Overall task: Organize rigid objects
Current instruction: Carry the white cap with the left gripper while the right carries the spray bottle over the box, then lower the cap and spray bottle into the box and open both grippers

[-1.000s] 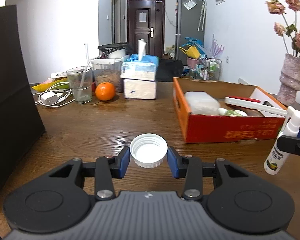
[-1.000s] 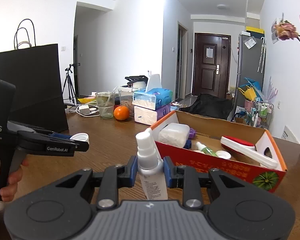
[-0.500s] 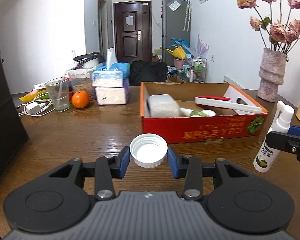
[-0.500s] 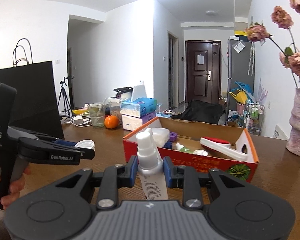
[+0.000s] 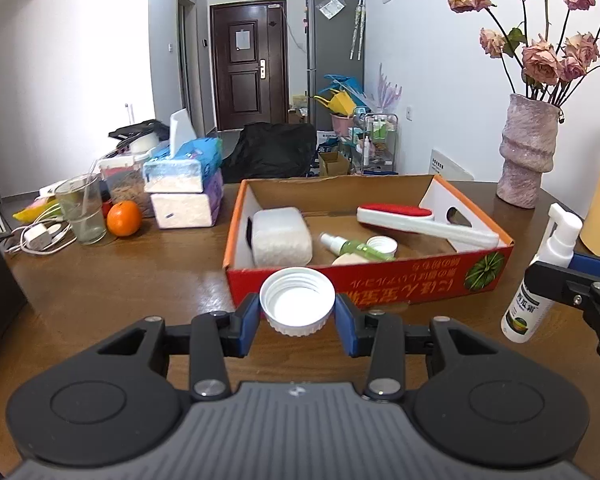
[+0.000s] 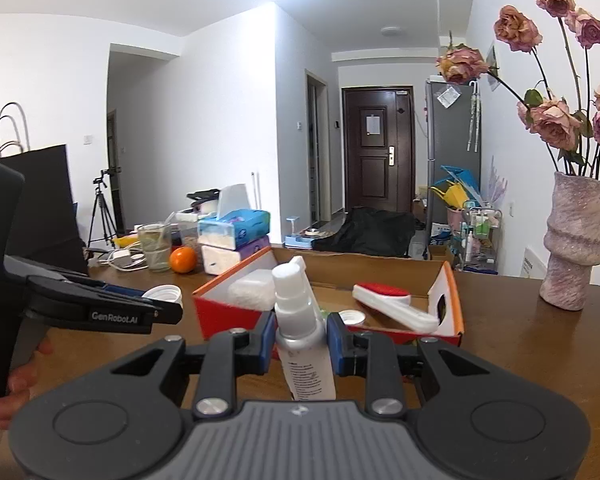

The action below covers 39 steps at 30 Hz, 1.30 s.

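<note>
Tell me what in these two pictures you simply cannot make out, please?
- Spray bottle base: right wrist view, hidden behind the gripper body.
- Its label text: left wrist view, too small to read.
- Cardboard box floor near its front wall: both views, hidden by that wall.
- White cap underside: left wrist view, faces away.
- Black paper bag: cut off by both views' left edges.

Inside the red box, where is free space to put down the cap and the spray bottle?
Bare cardboard floor lies along the red box's far wall, behind the white block and lint brush. The near middle is crowded: green spray bottle, small white cap.
</note>
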{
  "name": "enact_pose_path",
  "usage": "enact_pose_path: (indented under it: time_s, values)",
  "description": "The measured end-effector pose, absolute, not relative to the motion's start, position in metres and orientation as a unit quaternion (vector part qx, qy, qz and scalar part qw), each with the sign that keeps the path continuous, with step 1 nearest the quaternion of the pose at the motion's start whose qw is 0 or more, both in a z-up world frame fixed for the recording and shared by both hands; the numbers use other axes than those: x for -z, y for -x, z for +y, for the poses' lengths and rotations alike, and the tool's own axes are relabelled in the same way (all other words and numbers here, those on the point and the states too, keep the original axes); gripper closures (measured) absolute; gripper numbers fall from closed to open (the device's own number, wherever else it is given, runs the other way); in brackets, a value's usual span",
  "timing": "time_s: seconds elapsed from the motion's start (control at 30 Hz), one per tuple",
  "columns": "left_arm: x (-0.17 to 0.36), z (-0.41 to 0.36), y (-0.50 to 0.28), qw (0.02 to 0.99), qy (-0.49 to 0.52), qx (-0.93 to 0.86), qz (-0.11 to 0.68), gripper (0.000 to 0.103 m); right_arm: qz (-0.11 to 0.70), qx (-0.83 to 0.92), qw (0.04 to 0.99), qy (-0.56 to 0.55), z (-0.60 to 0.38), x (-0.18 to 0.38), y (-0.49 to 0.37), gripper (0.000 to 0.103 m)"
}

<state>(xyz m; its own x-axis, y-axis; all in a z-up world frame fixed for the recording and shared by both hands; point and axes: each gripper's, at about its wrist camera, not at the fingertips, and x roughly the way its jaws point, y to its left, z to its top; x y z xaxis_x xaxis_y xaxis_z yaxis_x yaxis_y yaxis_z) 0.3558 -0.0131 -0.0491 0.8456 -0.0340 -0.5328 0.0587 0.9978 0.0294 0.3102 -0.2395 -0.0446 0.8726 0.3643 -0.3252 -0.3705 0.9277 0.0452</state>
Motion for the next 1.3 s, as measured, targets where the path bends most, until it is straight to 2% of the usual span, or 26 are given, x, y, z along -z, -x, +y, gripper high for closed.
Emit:
enact_pose_path:
  time_s: [0.77,1.3]
  values:
    - [0.025,-0.031,-0.477,0.957,-0.040,0.005,0.286,0.062,0.182,-0.148,0.972,0.001,-0.236,0.022,-0.427,0.076]
    - [0.060,-0.039,-0.552,0.946,-0.045,-0.010,0.321,0.062,0.213,-0.123,0.969,-0.024,-0.235,0.055,-0.506,0.076]
